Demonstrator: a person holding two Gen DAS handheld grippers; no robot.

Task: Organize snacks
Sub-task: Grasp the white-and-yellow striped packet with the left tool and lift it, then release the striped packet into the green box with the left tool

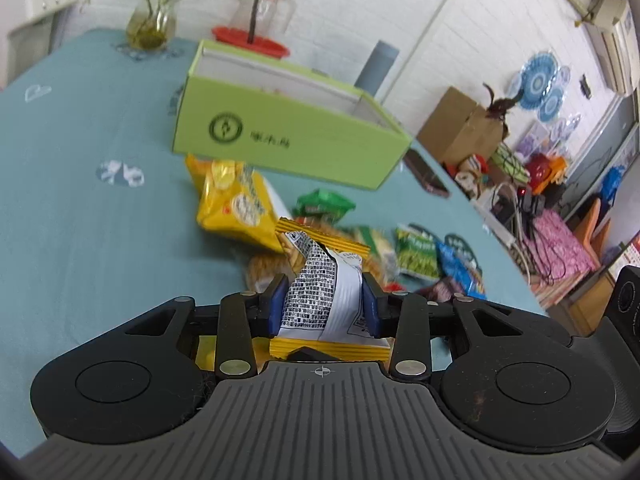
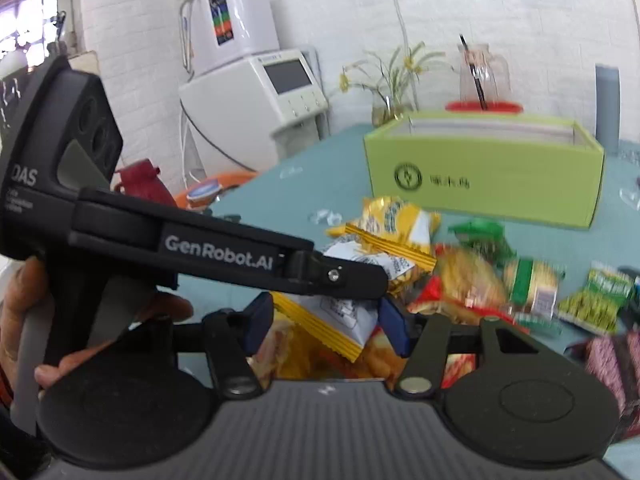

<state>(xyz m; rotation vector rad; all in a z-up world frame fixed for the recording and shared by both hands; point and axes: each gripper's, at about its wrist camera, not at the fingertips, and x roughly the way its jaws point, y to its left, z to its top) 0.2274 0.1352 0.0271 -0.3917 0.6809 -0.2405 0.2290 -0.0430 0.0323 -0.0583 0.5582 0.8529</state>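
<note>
My left gripper (image 1: 324, 304) is shut on a white and yellow snack packet (image 1: 320, 296), held above the teal table (image 1: 80, 200). In the right wrist view the left gripper's arm (image 2: 224, 256) crosses in front, still holding that packet (image 2: 376, 256). My right gripper (image 2: 326, 326) also clamps a white and yellow packet (image 2: 336, 320) between its blue pads. An open green box (image 1: 288, 132) stands behind the snack pile, also seen in the right wrist view (image 2: 484, 172). A yellow bag (image 1: 236, 204) and green packets (image 1: 416, 252) lie loose on the table.
A glass vase with flowers (image 1: 150, 20), a glass jug on a red lid (image 1: 260, 12) and a grey cylinder (image 1: 376, 64) stand behind the box. A dark phone (image 1: 426, 172) lies at the table's right edge. Cartons and clutter fill the floor to the right (image 1: 520, 184).
</note>
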